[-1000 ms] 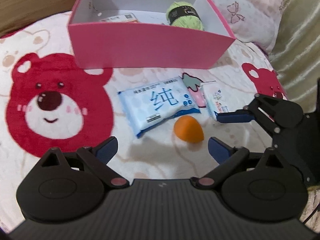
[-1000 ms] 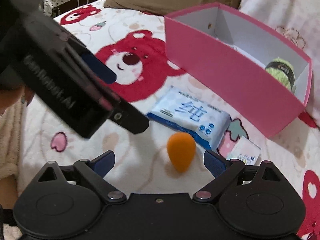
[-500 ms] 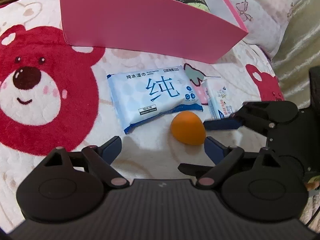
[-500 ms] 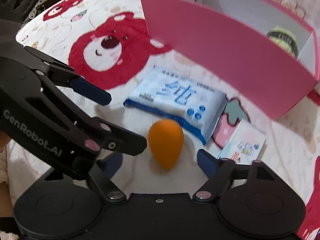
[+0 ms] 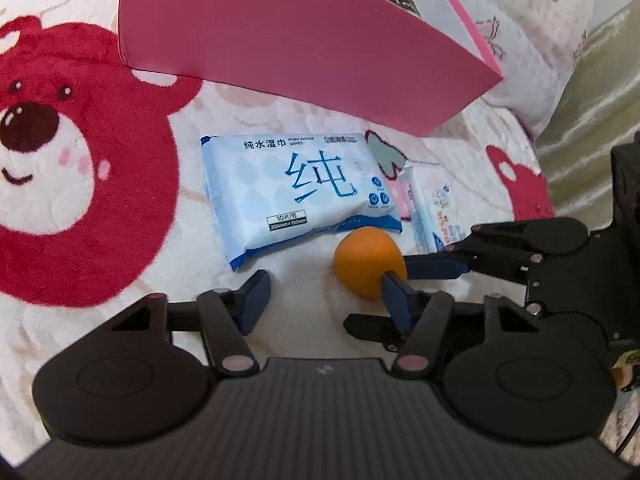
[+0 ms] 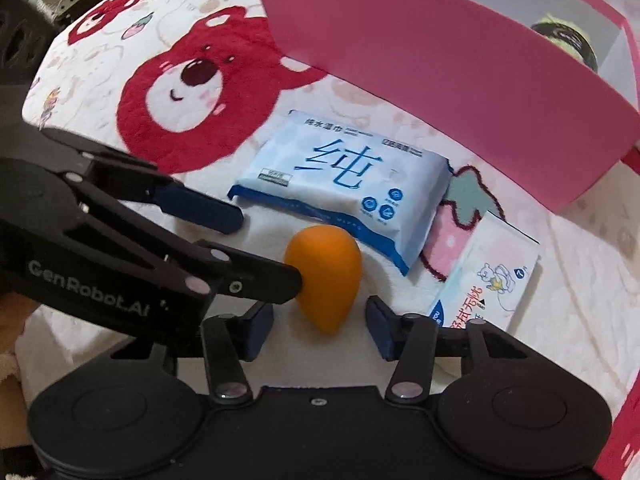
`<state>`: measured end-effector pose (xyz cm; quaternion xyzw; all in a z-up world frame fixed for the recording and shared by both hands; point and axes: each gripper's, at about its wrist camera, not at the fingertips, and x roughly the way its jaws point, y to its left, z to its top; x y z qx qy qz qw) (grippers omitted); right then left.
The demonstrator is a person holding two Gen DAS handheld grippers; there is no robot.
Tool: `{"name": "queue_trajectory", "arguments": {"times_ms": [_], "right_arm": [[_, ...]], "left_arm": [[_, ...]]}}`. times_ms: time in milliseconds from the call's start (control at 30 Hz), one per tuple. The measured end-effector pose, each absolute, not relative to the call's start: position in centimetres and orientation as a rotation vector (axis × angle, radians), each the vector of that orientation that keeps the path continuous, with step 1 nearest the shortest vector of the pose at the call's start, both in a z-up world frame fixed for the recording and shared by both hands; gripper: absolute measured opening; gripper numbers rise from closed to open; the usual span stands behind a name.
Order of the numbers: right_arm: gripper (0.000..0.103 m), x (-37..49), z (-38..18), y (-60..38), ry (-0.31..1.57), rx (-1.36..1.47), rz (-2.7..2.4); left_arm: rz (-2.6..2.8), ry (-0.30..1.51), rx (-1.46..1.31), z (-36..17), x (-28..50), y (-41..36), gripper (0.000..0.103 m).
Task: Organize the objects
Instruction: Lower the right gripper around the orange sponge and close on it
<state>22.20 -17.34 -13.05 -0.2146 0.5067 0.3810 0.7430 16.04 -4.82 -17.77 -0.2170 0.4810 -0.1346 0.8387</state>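
Step in hand: both tools close in on the orange egg-shaped foam sponge (image 6: 325,276), which lies on the plush white blanket with red bear faces (image 6: 176,92), just in front of the wipes pack.
Left gripper (image 5: 325,293): half-open, holding nothing; its jaws have just been closing. One blue pad touches the sponge's side, the other stands clear on bare blanket.
Right gripper (image 6: 322,322): half-open, jaws just been closing, with the sponge's narrow tip between them; gaps show on both sides, so no grip yet.
Next move: probably one tool must yield; the right should finish pinching gently, since soft foam squashes and may slip.
Glossy blue-and-white wet-wipes pack (image 6: 344,184): flat, crinkly film.
Small pale tissue packet (image 6: 492,276): thin, beside the wipes.
Pink cardboard box (image 6: 440,76): stiff and open-topped, with a green yarn ball (image 6: 568,38) inside.
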Motion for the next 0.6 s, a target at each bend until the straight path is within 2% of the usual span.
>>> {"name": "queue_trajectory", "arguments": {"times_ms": [200, 433, 600], "right_arm": [[0.055, 22.49, -13.42, -17.27, 1.129, -0.454, 0.815], [0.055, 22.83, -13.44, -17.21, 1.142, -0.426, 0.8], [0.042, 22.29, -13.0, -17.09, 1.101, -0.452, 0.783]], "left_arm": [[-0.33, 1.002, -0.503, -18.3, 16.11, -5.21, 0.037], [-0.353, 0.95, -0.528, -18.44, 15.85, -5.57, 0.036], [-0.36, 0.931, -0.523, -18.11, 15.54, -5.29, 0.035]]}}
